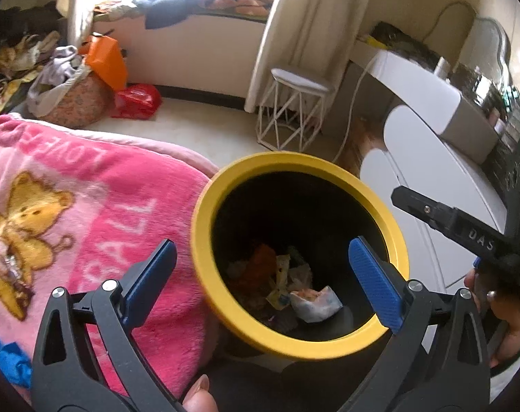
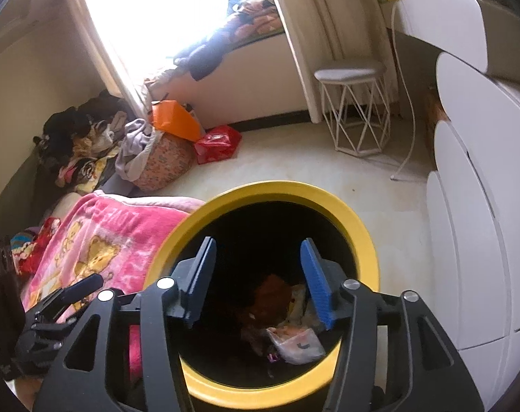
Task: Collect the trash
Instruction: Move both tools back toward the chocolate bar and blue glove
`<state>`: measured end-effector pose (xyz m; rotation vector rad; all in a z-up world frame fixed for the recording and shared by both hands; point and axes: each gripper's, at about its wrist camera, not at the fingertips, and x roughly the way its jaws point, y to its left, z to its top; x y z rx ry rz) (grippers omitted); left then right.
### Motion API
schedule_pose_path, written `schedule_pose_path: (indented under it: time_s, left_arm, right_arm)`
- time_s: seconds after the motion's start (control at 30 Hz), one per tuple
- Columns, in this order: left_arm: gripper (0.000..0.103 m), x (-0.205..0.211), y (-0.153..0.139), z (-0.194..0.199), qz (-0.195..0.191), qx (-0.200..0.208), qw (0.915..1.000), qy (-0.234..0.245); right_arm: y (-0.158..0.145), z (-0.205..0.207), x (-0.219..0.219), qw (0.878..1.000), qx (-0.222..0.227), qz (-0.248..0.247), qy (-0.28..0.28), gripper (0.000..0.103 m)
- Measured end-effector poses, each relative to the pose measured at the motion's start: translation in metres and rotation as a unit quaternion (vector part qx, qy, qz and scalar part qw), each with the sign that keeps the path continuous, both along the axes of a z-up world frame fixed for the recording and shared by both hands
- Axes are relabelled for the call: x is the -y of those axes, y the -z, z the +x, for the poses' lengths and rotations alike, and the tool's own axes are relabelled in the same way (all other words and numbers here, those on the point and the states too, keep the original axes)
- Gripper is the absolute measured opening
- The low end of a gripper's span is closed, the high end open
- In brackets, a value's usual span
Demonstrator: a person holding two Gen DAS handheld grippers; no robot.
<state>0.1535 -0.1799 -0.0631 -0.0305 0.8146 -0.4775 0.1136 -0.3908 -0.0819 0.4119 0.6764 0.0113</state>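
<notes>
A black trash bin with a yellow rim [image 1: 342,168] stands on the floor beside the bed; the right wrist view shows the same rim [image 2: 356,219]. Inside lie crumpled wrappers, among them a white packet [image 1: 316,304] [image 2: 296,343] and an orange scrap [image 1: 263,257]. My left gripper [image 1: 261,250] hangs over the bin's mouth, open wide, with nothing between its blue pads [image 1: 370,267]. Above the bin my right gripper [image 2: 258,250] is open too, and empty. The right gripper's black finger [image 1: 442,213] shows at the right of the left wrist view.
A pink bear-print blanket [image 1: 71,213] covers the bed left of the bin. White rounded drawers [image 2: 483,213] stand to the right. A white wire stool [image 2: 356,103], a cord, an orange bag [image 2: 174,120], a red bag and piled clothes lie beyond on the pale floor.
</notes>
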Motion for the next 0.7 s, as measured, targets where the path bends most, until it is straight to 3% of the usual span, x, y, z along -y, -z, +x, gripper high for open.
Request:
schedule_pose_path:
  time_s: [0.27, 0.7]
  left_arm:
    - [0.092, -0.038, -0.02, -0.007, 0.001, 0.035, 0.9982, -0.05]
    - [0.092, -0.103, -0.033, -0.014, 0.0, 0.06, 0.9906, -0.123]
  right_arm:
    - [-0.015, -0.003, -0.028, 0.999, 0.028, -0.002, -0.038, 0.065]
    - [-0.03, 0.001, -0.088, 0.993, 0.051, -0.016, -0.108, 0.074]
